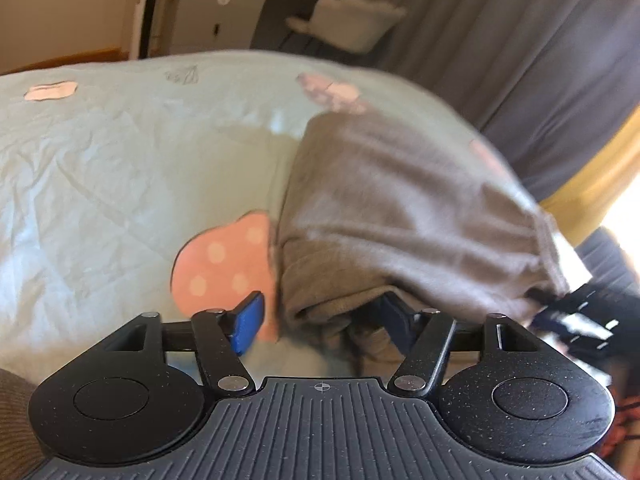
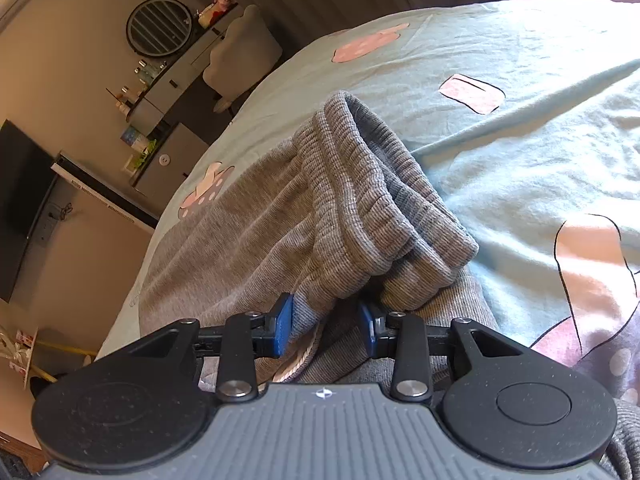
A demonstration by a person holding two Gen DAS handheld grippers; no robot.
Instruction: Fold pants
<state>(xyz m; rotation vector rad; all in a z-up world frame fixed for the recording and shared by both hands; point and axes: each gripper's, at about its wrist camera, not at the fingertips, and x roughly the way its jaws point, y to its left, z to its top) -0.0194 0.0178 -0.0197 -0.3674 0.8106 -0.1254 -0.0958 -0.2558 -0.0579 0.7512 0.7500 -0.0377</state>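
Grey pants [image 1: 392, 208] lie folded on the pale blue bedspread [image 1: 120, 168]. My left gripper [image 1: 322, 318] is open at their near corner. Its left pad [image 1: 250, 322] stands clear of the cloth over a pink mushroom print, and its right pad is half hidden under the fabric edge. In the right wrist view the ribbed waistband [image 2: 372, 196] is bunched up just ahead of my right gripper [image 2: 326, 330], which is shut on a fold of the pants [image 2: 240, 248] with cloth filling the gap between its blue pads. The right gripper [image 1: 580, 314] also shows at the pants' right edge in the left wrist view.
The bedspread [image 2: 520, 152] has pink prints and creases. Past the bed's far edge stand a grey chair [image 1: 352, 20], a cabinet [image 1: 216, 20] and grey curtains [image 1: 520, 40]. A dark screen [image 2: 20, 200] hangs on the wall to the left.
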